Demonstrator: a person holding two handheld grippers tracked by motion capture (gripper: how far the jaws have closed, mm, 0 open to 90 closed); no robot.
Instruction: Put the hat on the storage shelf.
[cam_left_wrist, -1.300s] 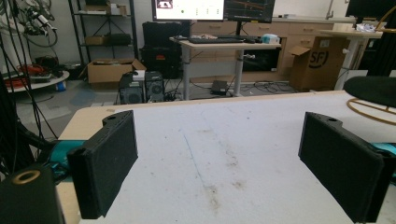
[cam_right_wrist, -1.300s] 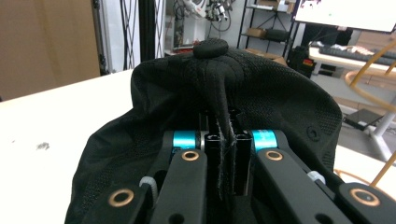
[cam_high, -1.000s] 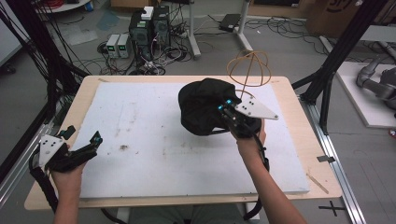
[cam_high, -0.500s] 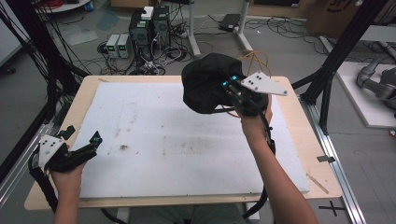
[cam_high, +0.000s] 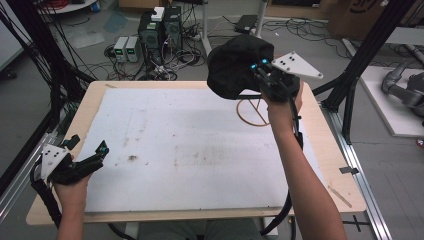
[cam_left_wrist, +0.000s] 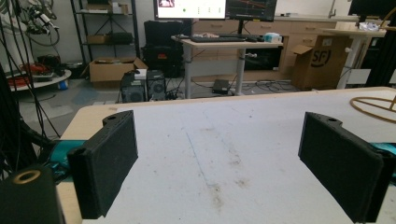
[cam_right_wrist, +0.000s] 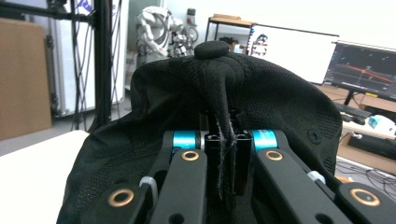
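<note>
A black cap (cam_high: 235, 65) hangs in the air above the table's far right, pinched by my right gripper (cam_high: 260, 70). In the right gripper view the jaws are shut on a fold of the cap (cam_right_wrist: 224, 93) near its top button. Below it a round wooden stand ring (cam_high: 256, 112) lies on the white table mat (cam_high: 190, 145). My left gripper (cam_high: 97, 152) rests at the front left corner, open, with nothing between its fingers (cam_left_wrist: 105, 161); the stand ring (cam_left_wrist: 373, 105) shows at the right edge of the left gripper view.
The wooden table edge (cam_high: 320, 150) frames the mat. Black frame posts (cam_high: 350, 90) stand at the right and left. Computers and cables (cam_high: 160, 30) lie on the floor beyond the far edge. A desk with monitors (cam_left_wrist: 224, 37) stands farther back.
My right gripper has lifted the cap up and away toward the far right, uncovering the wooden stand ring. The left gripper has stayed where it was.
</note>
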